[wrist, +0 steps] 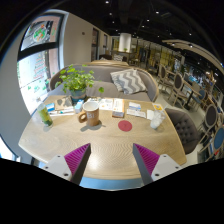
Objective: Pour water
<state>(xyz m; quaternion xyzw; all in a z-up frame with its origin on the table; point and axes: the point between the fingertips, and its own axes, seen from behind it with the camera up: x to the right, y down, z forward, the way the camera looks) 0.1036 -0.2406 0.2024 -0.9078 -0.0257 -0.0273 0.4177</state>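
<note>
The tool hangs above the near edge of a pale wooden table, its two fingers spread well apart with nothing between them; the magenta pads face each other across bare tabletop.

Well beyond the fingers, towards the far side of the table, stands a tan, cylindrical mug-like vessel with a pale rim, upright, with what looks like a handle on its side nearest the plant. It seems the likeliest thing to pour from or into, though its contents cannot be seen. Just beside it lies a flat round dark-red coaster, and farther along stands a small white cup. A small green object sits near the table's other end, and a leafy green potted plant rises behind the mug. A grey cushioned seat with a zigzag-patterned cushion lies behind the table.

As a judgement: the mug is probably stiff ceramic or similar, smooth-walled and moderately heavy if filled, so it could slip under a light pinch and chip if knocked. Its body looks broad, so the fingers would need to stay wide and close across the middle of the wall, below the rim, keeping clear of the handle. Any water would shift its weight as it tilts, so a firm, level hold matters. The reach has not yet begun.
</note>
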